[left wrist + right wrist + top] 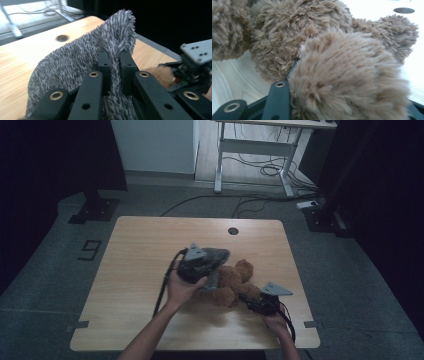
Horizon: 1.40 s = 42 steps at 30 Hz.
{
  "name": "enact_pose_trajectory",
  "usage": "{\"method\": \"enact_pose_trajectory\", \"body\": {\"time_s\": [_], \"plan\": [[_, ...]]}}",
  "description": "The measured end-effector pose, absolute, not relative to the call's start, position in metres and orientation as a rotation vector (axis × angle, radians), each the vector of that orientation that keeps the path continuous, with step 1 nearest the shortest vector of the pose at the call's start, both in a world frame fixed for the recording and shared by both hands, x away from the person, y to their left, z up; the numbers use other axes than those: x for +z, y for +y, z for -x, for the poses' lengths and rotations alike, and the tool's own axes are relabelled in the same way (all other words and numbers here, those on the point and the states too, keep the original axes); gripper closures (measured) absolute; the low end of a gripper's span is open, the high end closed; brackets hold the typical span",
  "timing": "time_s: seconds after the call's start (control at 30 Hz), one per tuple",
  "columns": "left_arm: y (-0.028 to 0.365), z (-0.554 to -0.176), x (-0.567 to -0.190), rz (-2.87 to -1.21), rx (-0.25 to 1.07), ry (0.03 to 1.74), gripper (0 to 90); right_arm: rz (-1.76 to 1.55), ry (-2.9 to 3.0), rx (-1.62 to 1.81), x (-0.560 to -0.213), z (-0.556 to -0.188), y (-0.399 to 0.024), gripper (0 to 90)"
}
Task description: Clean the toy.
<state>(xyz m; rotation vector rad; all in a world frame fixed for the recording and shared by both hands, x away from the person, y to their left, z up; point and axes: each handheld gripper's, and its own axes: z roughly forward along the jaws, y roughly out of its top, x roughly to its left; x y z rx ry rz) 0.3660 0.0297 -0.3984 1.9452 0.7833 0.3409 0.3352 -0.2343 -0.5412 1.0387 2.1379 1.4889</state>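
Dressing the brown teddy bear (231, 284) looks like the step in hand — from the high view you hold the grey fuzzy cloth (216, 257) over it on the table (140, 250). Left gripper view: your left gripper (115, 58) is clenched on a fold of cloth. Right gripper view: your right gripper (347, 100) grasps a furry limb — next, draw the cloth down.

A single mark reads on the grey floor (60, 270). Left of the table (135, 250), black tape forms a digit 9 (89, 250)
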Motion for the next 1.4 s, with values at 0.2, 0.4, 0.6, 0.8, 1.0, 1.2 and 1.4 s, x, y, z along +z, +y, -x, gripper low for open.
{"method": "enact_pose_trajectory", "body": {"time_s": [0.2,0.4,0.6,0.8,1.0,1.2,1.4], "plan": [[-0.035,-0.381,-0.434,-2.151,0.340,0.756,81.6,-1.040,2.135,1.487,-0.541,-0.334,-0.234,51.7],[-0.026,-0.385,-0.450,-2.157,0.318,0.800,81.3,-1.035,2.136,1.484,-0.542,-0.333,-0.234,52.0],[0.013,-0.377,-0.439,-2.138,0.426,0.860,81.2,-1.036,2.145,1.472,-0.542,-0.332,-0.231,52.4],[0.074,-0.368,-0.438,-1.995,0.388,0.935,81.0,-1.038,2.154,1.501,-0.543,-0.331,-0.231,52.3],[0.113,-0.350,-0.432,-1.902,0.466,0.967,81.1,-1.039,2.162,1.491,-0.543,-0.330,-0.231,52.2],[0.143,-0.350,-0.450,-1.911,0.431,1.040,81.3,-1.044,2.165,1.495,-0.544,-0.330,-0.232,52.1],[0.156,-0.347,-0.468,-1.895,0.398,1.070,81.4,-1.042,2.169,1.497,-0.545,-0.330,-0.231,52.0]]}}
